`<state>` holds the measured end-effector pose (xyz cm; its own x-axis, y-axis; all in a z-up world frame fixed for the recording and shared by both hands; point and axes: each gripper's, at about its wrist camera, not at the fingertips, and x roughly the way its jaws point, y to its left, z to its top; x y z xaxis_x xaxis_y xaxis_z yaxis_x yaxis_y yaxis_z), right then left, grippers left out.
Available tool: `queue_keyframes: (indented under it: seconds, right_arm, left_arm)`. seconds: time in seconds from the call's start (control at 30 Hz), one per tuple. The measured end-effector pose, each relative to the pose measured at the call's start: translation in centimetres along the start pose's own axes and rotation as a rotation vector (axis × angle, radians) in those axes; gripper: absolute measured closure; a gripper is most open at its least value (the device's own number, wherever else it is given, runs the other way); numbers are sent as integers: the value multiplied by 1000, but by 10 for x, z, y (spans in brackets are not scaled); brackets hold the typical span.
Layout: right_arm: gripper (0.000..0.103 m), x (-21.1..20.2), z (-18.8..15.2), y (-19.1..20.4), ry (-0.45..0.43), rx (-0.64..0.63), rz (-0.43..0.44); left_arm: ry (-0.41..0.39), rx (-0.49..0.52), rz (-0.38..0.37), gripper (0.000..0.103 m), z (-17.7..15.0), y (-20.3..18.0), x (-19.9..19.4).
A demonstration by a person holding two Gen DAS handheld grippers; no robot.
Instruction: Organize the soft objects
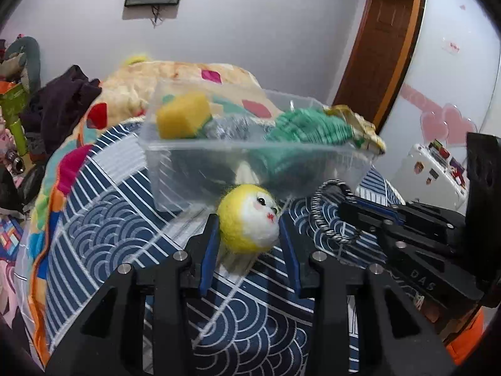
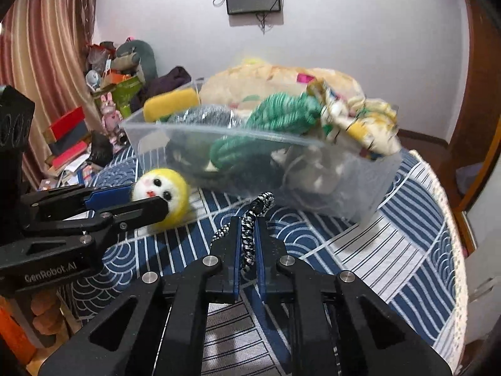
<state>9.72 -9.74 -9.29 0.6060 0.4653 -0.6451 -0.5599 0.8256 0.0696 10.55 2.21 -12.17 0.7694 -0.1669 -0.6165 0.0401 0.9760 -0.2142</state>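
Observation:
My left gripper point(image 1: 249, 224) is shut on a yellow and white felt ball with a face point(image 1: 249, 221), just in front of a clear plastic bin point(image 1: 194, 169). The ball also shows in the right wrist view point(image 2: 162, 195), held by the left gripper point(image 2: 147, 202). My right gripper point(image 2: 249, 228) is shut on a black and white braided cord point(image 2: 252, 228); its loop shows in the left wrist view point(image 1: 328, 210). The bin point(image 2: 313, 169) holds a yellow sponge point(image 1: 183, 116), green yarn point(image 1: 308, 128), a grey knit and patterned cloth point(image 2: 360, 119).
A blue and white wave-pattern cloth point(image 2: 391, 235) covers the surface under the bin. A multicoloured blanket pile point(image 1: 175, 75) lies behind it. Dark clothes point(image 1: 62, 103) and toys and boxes point(image 2: 103, 100) clutter the left side. A brown door point(image 1: 385, 47) stands on the right.

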Motion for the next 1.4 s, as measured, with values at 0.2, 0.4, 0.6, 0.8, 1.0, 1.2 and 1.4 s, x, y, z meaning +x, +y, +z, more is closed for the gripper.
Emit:
queue_keyframes:
  seconds: [0.2,0.4,0.6,0.8,1.0,1.2,1.4]
  right_arm:
    - [96,-25,12,0,-89,-9,-1]
    - [96,-40,34,4,-186,-34,-15]
    - [96,-39,59,-1,-256,-19,-49]
    - [96,-18,74,-1,-252,-9,-62]
    - [96,16,73,-6,-163,10,-29]
    - [96,33,63,-4,-80,-16,-46]
    - [94,26,60,-2,-58,-25,-26]
  left_arm:
    - [-77,-11,15,65,16,9,-24]
    - [-132,-11,32,65,40,14,-31]
    - [-148,4,41,65,61,9,-17]
    - [-115,12,45,65,77,6,9]
    - [-55,52,77,65,79,1,41]
    - [-25,84,95,65,73,-4,55]
    - [-21,66,83,64,71,-1,50]
